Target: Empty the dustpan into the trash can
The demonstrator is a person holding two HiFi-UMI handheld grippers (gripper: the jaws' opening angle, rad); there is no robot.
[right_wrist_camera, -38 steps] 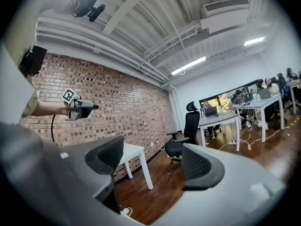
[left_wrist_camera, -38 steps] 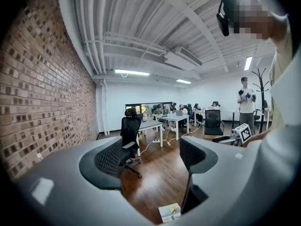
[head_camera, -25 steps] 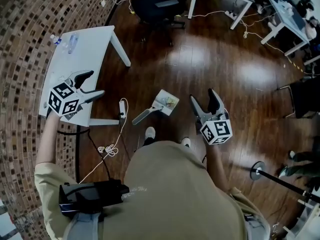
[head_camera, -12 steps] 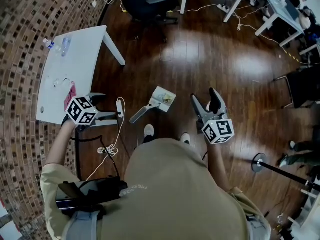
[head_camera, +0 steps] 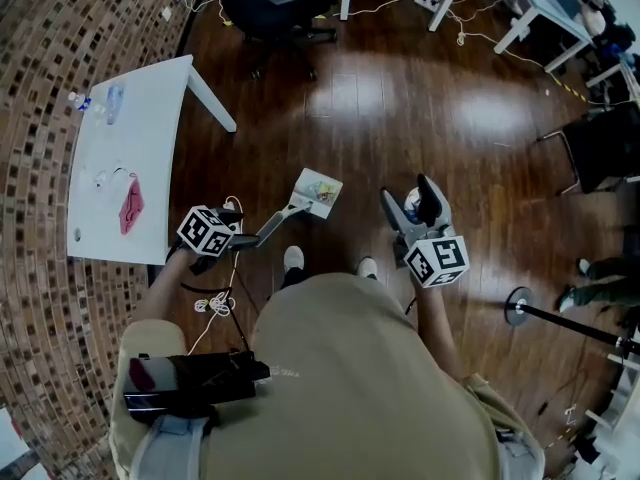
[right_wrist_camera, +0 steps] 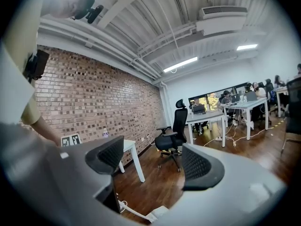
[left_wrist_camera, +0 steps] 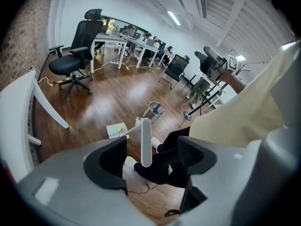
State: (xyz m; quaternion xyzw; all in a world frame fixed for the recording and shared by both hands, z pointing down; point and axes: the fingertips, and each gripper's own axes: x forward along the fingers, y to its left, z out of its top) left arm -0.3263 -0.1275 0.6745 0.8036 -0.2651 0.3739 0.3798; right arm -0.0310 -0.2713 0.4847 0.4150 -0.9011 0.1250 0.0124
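The trash can (left_wrist_camera: 155, 111) is standing beyond the left gripper (left_wrist_camera: 150, 157); nearer, the dustpan (left_wrist_camera: 116, 129) is lying on the floor, probably light, stiff plastic; its handle (left_wrist_camera: 146, 142), the sensible hold, is sitting between parted jaws that have just been closing, not yet pressing; the right gripper (right_wrist_camera: 153, 166) is gaping empty.

My head view was dim, with pale patches of glare pooled on the dark wood floor (head_camera: 350, 93) and the brick wall (head_camera: 40, 58) bowed hard at the edges. Both gripper views were brighter under ceiling strip lights (right_wrist_camera: 181, 64), ringed by black vignette and soft up close; the metal trash can (left_wrist_camera: 154, 111) shone faintly.
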